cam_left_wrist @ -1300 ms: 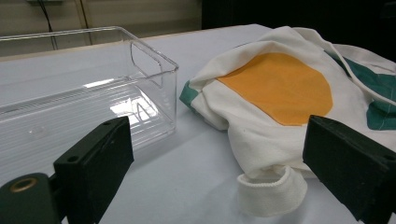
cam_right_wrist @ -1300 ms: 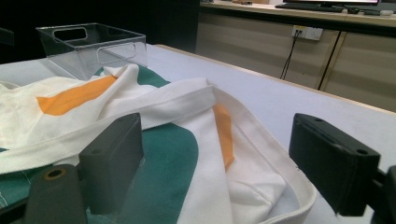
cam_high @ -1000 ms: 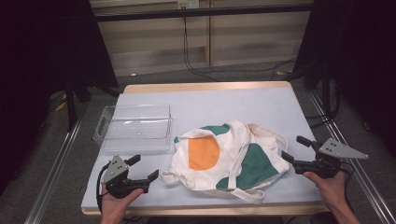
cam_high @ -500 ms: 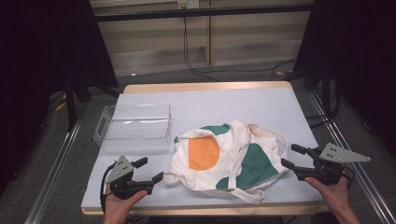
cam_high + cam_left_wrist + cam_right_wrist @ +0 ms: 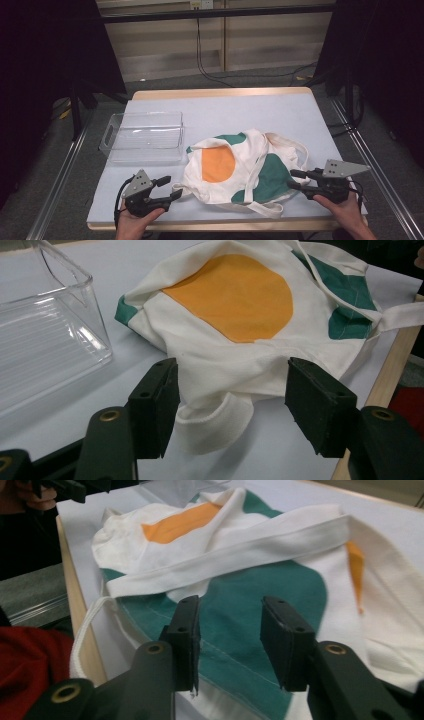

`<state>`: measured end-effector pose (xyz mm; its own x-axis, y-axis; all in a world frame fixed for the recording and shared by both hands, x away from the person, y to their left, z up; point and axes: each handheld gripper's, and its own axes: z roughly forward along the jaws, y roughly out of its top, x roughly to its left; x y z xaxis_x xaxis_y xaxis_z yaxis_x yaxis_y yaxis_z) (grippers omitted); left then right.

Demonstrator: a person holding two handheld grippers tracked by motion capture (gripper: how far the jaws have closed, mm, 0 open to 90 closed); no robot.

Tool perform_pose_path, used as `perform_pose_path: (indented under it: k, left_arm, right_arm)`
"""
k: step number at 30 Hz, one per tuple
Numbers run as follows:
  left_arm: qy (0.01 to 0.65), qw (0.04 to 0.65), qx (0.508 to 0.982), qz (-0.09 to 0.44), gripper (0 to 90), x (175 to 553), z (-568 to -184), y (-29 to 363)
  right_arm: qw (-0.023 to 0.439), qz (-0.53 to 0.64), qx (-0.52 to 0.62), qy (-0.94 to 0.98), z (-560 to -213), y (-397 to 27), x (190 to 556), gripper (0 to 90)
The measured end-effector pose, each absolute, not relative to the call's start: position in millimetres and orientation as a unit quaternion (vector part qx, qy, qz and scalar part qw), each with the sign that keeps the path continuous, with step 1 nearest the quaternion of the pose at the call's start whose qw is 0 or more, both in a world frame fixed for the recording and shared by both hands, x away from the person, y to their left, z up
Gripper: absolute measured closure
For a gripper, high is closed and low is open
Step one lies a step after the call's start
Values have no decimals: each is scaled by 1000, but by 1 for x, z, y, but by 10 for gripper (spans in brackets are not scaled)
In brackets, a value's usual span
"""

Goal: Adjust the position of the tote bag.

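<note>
A white cloth bag [image 5: 245,167] with an orange disc and green patches lies crumpled at the table's front middle. My left gripper [image 5: 172,186] lies at its left corner. In the left gripper view the jaws of the left gripper [image 5: 232,385] flank a folded white corner of the bag [image 5: 215,415]; they have just been closing, and a gap shows at each pad. My right gripper [image 5: 293,179] is at the bag's right edge. Its jaws [image 5: 227,625] straddle the green patch [image 5: 240,610], have also just been closing, and are not pressing on it.
A clear plastic tray [image 5: 145,137] stands empty behind the left gripper, close to the bag's left side; its wall [image 5: 75,315] is beside the left jaw. A white strap [image 5: 265,209] trails to the table's wooden front edge [image 5: 225,225].
The right gripper has slid left onto the bag's edge. The left gripper has edged right to the bag's corner. Both pairs of jaws stand narrower than before.
</note>
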<state>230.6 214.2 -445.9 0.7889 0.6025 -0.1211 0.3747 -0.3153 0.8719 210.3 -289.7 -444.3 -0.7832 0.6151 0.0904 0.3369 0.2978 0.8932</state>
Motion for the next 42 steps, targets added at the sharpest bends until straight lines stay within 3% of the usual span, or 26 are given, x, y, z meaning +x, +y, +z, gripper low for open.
perform_pose_path:
  k: [5,12,28,34,42]
  left_arm:
    - [293,493,812,111,388,227,-445,211]
    - [263,496,820,110,468,226,-441,202]
    - [219,488,843,54,610,239,-446,161]
    - [232,489,838,64,580,244,-442,147]
    - [196,495,845,50,561,245,-438,126]
  right_arm:
    - [122,498,277,812,-446,-276,210,643]
    - [122,483,259,827,-450,-256,215,615]
    - [103,452,219,859,-463,-233,217,537]
    - [103,443,212,865,-468,-229,217,448]
    - [89,443,215,866,-474,-228,219,378]
